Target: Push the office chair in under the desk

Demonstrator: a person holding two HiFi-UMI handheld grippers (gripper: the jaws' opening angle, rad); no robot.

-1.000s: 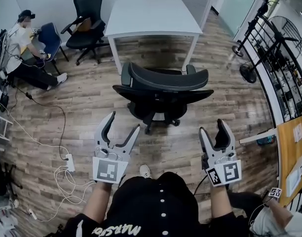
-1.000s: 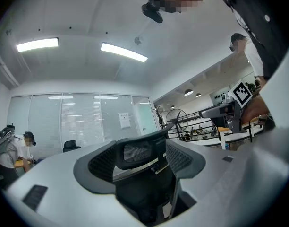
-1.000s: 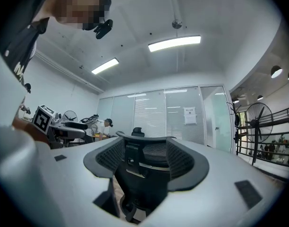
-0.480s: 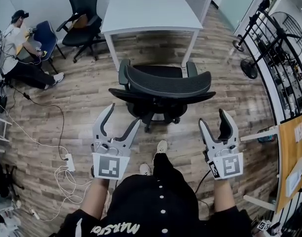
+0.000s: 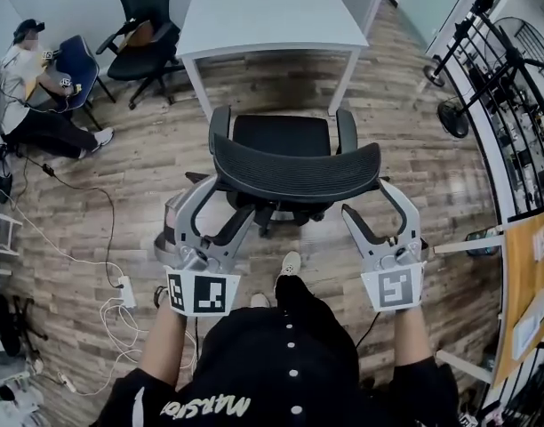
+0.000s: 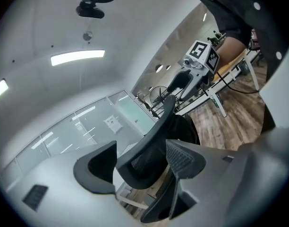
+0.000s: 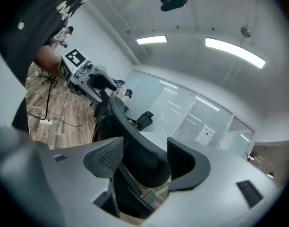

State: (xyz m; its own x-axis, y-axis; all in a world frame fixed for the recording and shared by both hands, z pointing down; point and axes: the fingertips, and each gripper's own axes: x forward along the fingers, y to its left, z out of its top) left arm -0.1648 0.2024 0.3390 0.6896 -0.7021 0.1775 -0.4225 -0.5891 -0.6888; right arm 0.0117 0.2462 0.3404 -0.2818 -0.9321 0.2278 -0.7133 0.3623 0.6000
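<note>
Straddling the office chair's [image 5: 294, 172] mesh backrest, the left gripper [image 5: 226, 199] and right gripper [image 5: 368, 199] each stand with jaws apart, one at either end. The white desk [image 5: 272, 12] lies ahead of both grippers, beyond the seat. Shirt lettering [image 5: 205, 406] behind them: not reliably legible.

Black mesh office chair [image 5: 294, 172], white desk [image 5: 272, 12], brown wood-grain plank floor [image 5: 121, 194], dark blue side chair [image 5: 75, 62].

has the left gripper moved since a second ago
Yes. The left gripper has gone forward, toward the white desk: floor lay between it and the office chair's backrest before; now its open jaws straddle the backrest's left end.
</note>
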